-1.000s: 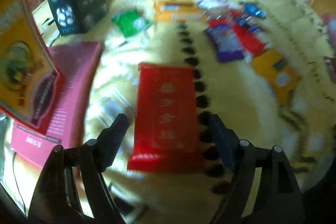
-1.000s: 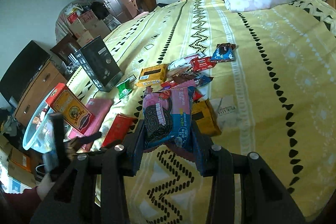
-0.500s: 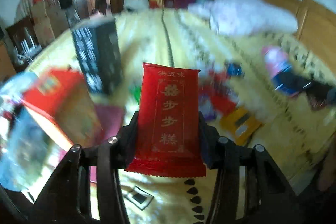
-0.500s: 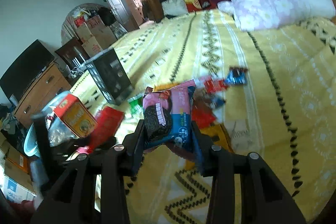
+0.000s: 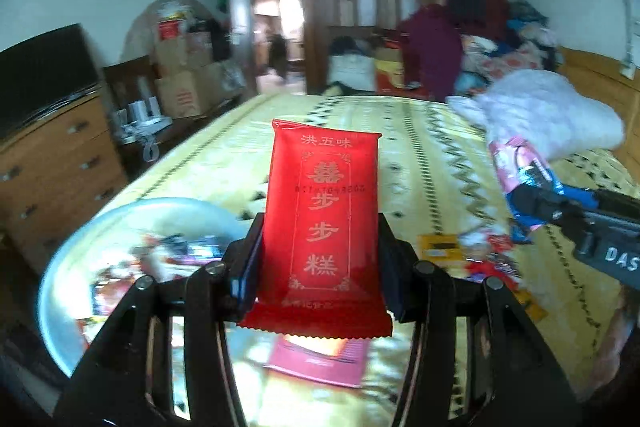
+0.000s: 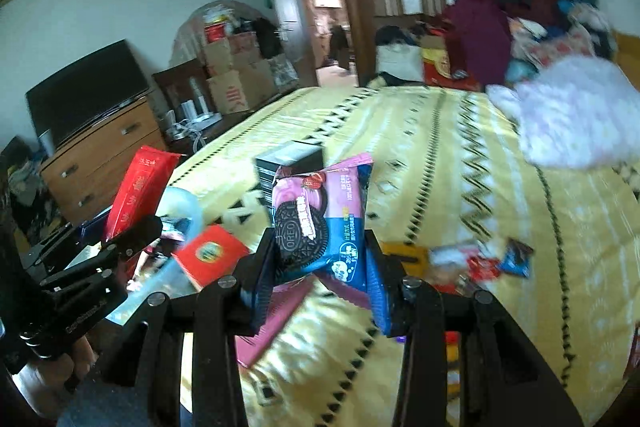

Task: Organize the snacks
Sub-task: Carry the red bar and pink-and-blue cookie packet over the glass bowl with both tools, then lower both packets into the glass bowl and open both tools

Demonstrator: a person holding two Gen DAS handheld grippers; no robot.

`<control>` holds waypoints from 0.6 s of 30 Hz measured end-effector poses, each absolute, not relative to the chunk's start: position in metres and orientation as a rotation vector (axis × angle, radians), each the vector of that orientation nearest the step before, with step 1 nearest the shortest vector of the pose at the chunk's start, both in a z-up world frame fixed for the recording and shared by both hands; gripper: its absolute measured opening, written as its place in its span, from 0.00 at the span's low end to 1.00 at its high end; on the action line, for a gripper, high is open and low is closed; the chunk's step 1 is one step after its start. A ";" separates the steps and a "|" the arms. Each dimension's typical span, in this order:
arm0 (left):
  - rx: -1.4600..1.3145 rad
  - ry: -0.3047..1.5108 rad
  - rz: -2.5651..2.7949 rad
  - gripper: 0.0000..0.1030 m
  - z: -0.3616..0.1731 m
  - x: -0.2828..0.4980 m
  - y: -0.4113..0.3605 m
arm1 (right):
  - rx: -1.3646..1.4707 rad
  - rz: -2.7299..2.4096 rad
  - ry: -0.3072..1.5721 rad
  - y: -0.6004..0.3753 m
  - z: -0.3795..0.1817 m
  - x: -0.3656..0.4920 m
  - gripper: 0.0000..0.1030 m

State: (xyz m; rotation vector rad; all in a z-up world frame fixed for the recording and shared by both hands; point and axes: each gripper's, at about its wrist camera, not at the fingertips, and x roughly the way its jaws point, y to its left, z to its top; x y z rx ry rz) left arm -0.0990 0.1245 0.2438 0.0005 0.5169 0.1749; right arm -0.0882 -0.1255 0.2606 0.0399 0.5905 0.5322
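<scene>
My left gripper [image 5: 316, 259] is shut on a red snack packet [image 5: 322, 223] with gold lettering, held upright above the yellow bed [image 5: 420, 147]. The same red snack packet [image 6: 138, 187] shows at the left of the right wrist view, in the left gripper [image 6: 120, 239]. My right gripper [image 6: 320, 267] is shut on a pink and blue Oreo packet [image 6: 320, 223], also lifted off the bed. That Oreo packet [image 5: 520, 183] and the right gripper [image 5: 532, 207] appear at the right of the left wrist view. A clear round tub [image 5: 72, 267] with snacks inside sits low on the left.
Loose snacks [image 6: 480, 259] lie scattered on the bedspread [image 6: 520, 227], with a yellow pack [image 5: 440, 247], a red box [image 6: 212, 255], a pink box [image 5: 320, 363] and a dark box [image 6: 288, 159]. A white pillow [image 5: 552, 115] lies far right; a wooden dresser [image 5: 52, 167] stands left.
The left gripper closed on the red packet and lifted it off the bed. Both grippers rose and tilted up, so the room beyond the bed now shows; the right still holds the Oreo packet.
</scene>
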 end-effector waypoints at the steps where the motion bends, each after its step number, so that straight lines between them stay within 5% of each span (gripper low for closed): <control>1: -0.009 0.521 0.198 0.49 0.244 -0.100 0.134 | 0.034 0.547 0.588 -0.116 0.263 -0.088 0.43; 18: -0.165 0.582 0.472 0.49 0.230 -0.110 0.261 | -0.112 0.836 0.583 0.084 0.290 -0.096 0.43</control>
